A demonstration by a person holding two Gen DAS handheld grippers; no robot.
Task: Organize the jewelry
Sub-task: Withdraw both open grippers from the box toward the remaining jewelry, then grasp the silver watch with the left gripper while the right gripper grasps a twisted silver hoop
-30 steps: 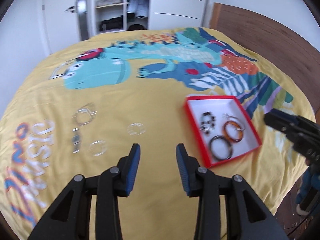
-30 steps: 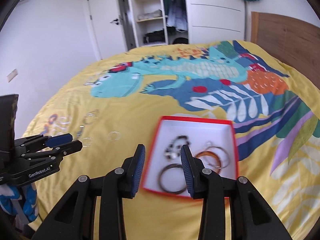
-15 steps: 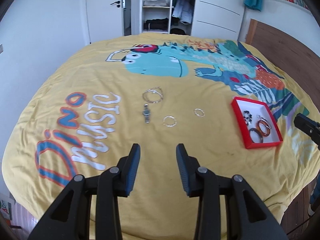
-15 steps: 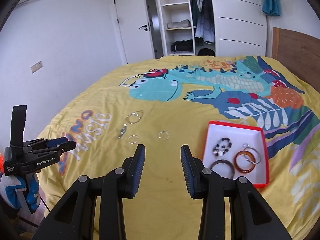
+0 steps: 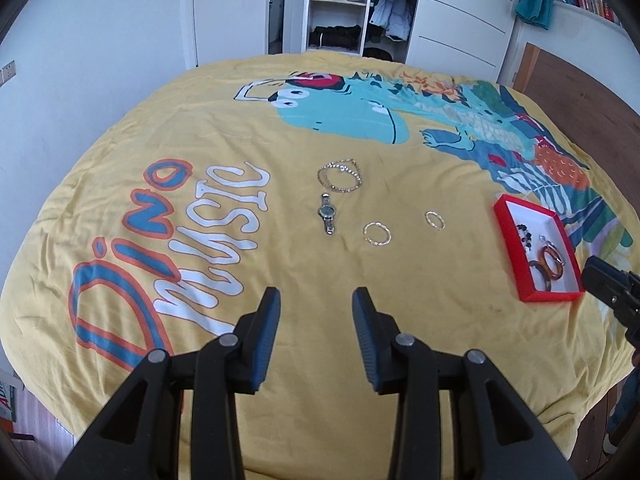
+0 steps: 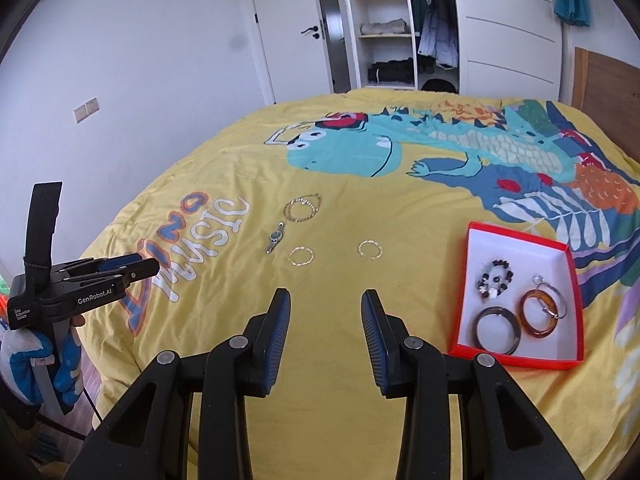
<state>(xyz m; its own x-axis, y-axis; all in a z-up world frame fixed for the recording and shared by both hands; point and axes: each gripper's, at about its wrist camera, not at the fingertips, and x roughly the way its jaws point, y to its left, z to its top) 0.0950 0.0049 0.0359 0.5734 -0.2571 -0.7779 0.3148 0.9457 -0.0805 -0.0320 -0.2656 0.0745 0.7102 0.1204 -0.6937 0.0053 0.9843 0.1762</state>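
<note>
A red box with a white inside [image 5: 505, 216] [image 6: 516, 231] lies on the yellow bedspread and holds a beaded bracelet [image 6: 495, 278], a dark bangle [image 6: 497, 330], an amber bangle [image 6: 540, 317] and a thin hoop. Loose on the bed are a chain bracelet [image 5: 340, 175] [image 6: 303, 207], a wristwatch [image 5: 326, 213] [image 6: 275, 237] and two gold rings [image 5: 377, 234] [image 5: 435, 220] [image 6: 301, 256] [image 6: 369, 249]. My left gripper [image 5: 316, 304] is open and empty, held above the bed short of the jewelry. My right gripper [image 6: 325, 306] is open and empty, left of the box.
The bedspread has a dinosaur print and "Dino Music" lettering [image 5: 192, 232]. A wooden headboard [image 5: 580, 92] is at the right. An open wardrobe [image 6: 396, 28] and a door [image 6: 296, 36] stand behind the bed. The left gripper's body [image 6: 72, 288] shows past the bed's left edge.
Both grippers have pulled back and up from the bed, so more of the bedspread shows. The left view has swung from the box toward the loose jewelry. Nothing was picked up.
</note>
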